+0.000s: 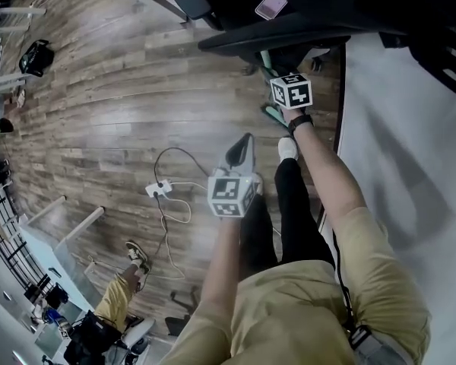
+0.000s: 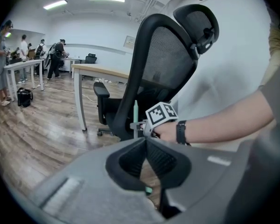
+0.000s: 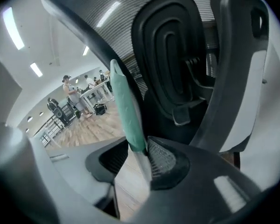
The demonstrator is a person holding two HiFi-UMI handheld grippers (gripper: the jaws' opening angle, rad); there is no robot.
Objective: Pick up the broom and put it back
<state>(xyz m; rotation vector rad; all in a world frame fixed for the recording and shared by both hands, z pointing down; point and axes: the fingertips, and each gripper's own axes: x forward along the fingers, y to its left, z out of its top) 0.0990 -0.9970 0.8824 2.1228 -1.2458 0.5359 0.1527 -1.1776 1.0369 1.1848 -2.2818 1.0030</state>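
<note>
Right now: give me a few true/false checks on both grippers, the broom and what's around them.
1. The mint-green broom handle stands between the jaws of the right gripper. True.
2. The left gripper grips the handle too. False: its jaws are together with nothing between them.
3. A black mesh office chair stands close beyond the handle. True.
4. The ground is grey carpet. False: it is a wood-plank floor.

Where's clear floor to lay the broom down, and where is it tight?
Free: the bare floorboards between the office chair and the power strip. Tight: between the chair and the white wall, where the right claw grips the broom handle.
</note>
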